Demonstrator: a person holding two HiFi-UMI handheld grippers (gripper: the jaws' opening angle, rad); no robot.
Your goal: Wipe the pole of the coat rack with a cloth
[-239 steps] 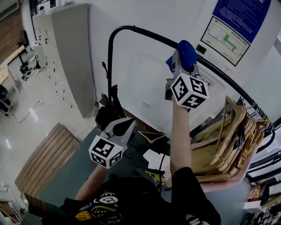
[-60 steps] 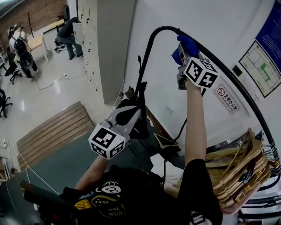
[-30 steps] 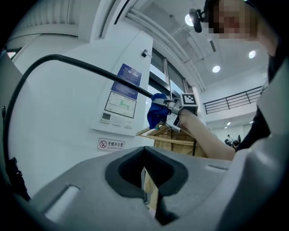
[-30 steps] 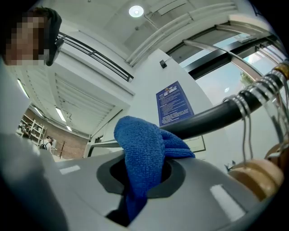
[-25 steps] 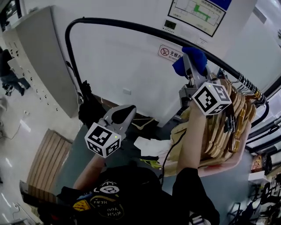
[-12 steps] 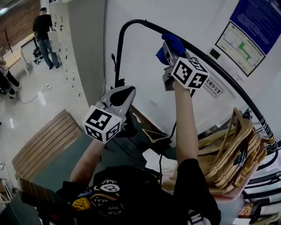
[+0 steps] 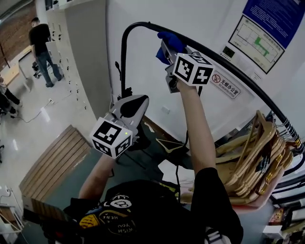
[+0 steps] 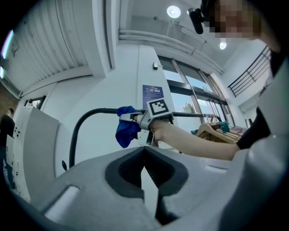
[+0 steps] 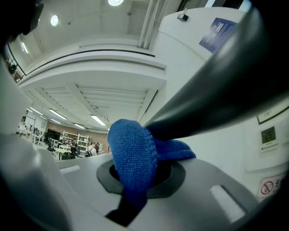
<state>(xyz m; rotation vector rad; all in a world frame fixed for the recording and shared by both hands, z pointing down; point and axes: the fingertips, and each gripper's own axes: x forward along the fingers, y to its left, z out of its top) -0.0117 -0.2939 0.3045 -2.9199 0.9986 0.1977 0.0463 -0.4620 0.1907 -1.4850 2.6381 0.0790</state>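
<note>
A white wall (image 7: 143, 71) is being seen as the backdrop, with a blue poster (image 7: 274, 14) and a small no-smoking sign (image 7: 224, 85) fixed to it at the far right, and a grey cabinet (image 7: 86, 57) standing to the left. The black pole (image 7: 122, 62) of the coat rack is being shown rising in front of the wall, bending over at the top and running down to the right, where wooden hangers (image 7: 257, 162) are being carried in a bunch. The blue cloth (image 7: 169, 40) is being pinched in the right claw (image 7: 164, 50), which is being held up on a raised arm just past the bend; in the right gripper view the cloth (image 9: 133, 158) is being pressed against the underside of the pole (image 9: 216, 94), folded over the claw's jaws. The left claw (image 7: 131, 102) is being held lower and nearer, left of the raised arm and apart from the pole, its jaws pressed together on nothing (image 8: 145, 167). On the floor at the left a slatted wooden platform (image 7: 55, 162) is lying, and a person (image 7: 40, 47) is standing far off.
</note>
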